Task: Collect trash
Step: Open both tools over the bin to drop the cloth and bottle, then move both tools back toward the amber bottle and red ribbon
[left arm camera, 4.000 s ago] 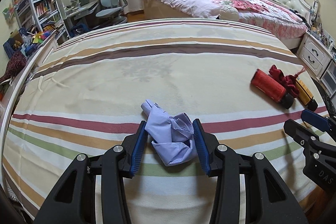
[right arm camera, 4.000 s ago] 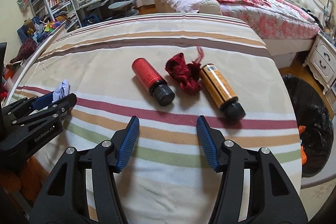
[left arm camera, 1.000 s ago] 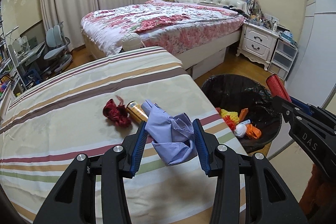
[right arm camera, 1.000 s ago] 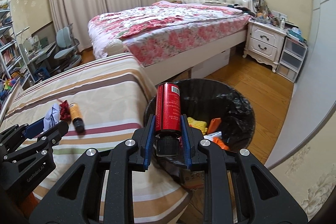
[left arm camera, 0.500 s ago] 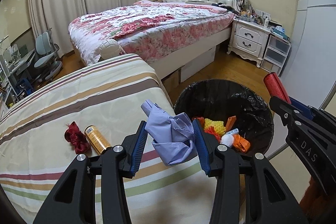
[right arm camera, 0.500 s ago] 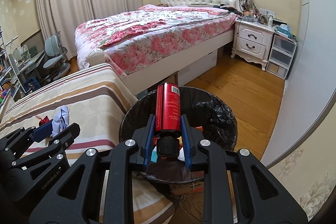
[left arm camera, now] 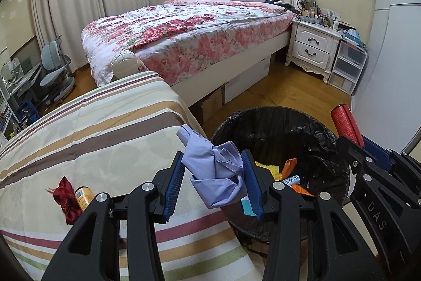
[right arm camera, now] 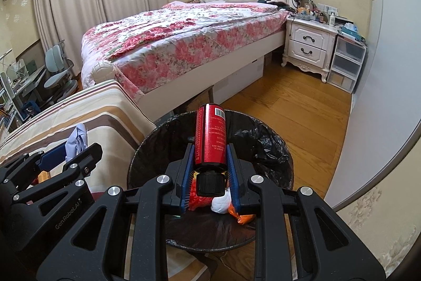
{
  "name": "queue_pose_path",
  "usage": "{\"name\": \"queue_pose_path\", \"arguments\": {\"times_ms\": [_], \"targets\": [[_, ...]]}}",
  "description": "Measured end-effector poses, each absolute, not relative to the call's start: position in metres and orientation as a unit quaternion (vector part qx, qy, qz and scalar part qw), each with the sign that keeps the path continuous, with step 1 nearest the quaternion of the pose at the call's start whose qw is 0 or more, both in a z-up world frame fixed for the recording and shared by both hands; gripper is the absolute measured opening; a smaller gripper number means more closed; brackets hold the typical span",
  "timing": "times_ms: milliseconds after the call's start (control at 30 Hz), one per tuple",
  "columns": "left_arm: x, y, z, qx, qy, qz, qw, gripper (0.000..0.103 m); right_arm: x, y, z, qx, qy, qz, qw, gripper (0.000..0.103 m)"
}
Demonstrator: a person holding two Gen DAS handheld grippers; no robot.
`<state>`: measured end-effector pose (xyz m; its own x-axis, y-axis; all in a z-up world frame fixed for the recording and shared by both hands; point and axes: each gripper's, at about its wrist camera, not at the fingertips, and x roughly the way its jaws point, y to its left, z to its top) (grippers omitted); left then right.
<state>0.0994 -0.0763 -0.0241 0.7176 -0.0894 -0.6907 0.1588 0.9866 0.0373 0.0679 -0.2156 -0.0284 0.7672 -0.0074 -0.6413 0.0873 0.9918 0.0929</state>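
At nine o'clock in our left wrist view lay the striped bedspread (left arm camera: pixel 86 133), and on it, toward eight o'clock, a crumpled dark red cloth (left arm camera: pixel 64 195) touched a gold can (left arm camera: pixel 83 195) lying on its side. At the centre our left gripper (left arm camera: pixel 214 182) was clamped on a wad of lilac paper (left arm camera: pixel 214 170), its blue pads pressing both sides of the wad, which hung at the near left rim of the bin. At three o'clock stood the black-lined trash bin (left arm camera: pixel 276 133), with yellow, orange and white scraps inside, and at its four o'clock edge our right gripper (left arm camera: pixel 363 149) reached in carrying the red can (left arm camera: pixel 346 123). In our right wrist view, the left gripper (right arm camera: pixel 63 153) showed at nine o'clock with the lilac paper (right arm camera: pixel 77 140) sticking up from it over the bedspread (right arm camera: pixel 105 109). At the centre the right gripper (right arm camera: pixel 210 170) was closed tight on the red can (right arm camera: pixel 211 138), black cap toward us, base pointing to twelve o'clock, held above the open bin (right arm camera: pixel 263 138). Beyond, from twelve to two o'clock, stood a floral-covered bed (right arm camera: pixel 184 30) and a white nightstand (right arm camera: pixel 307 46).
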Motion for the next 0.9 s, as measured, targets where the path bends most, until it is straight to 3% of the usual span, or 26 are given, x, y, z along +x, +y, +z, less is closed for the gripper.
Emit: {"name": "queue_pose_path", "arguments": {"times_ms": [567,633,700,900], "targets": [[0.124,-0.096,-0.043,0.07,0.385,-0.067,0.918,0.045,0.093,-0.237,-0.053,0.075,0.363,-0.051,0.928,0.025],[0.124,-0.097,-0.044,0.072,0.388,-0.065,0.917,0.051,0.092,-0.237,-0.055,0.074,0.362,-0.056,0.928,0.029],[0.123,-0.095,-0.044,0.069,0.388,-0.062,0.917,0.063,0.091,-0.238,-0.055,0.074,0.359,-0.061,0.929,0.042],[0.119,-0.086,-0.041,0.065,0.385,-0.055,0.919,0.071,0.088,-0.236,-0.053,0.067,0.356,-0.065,0.93,0.044]]}}
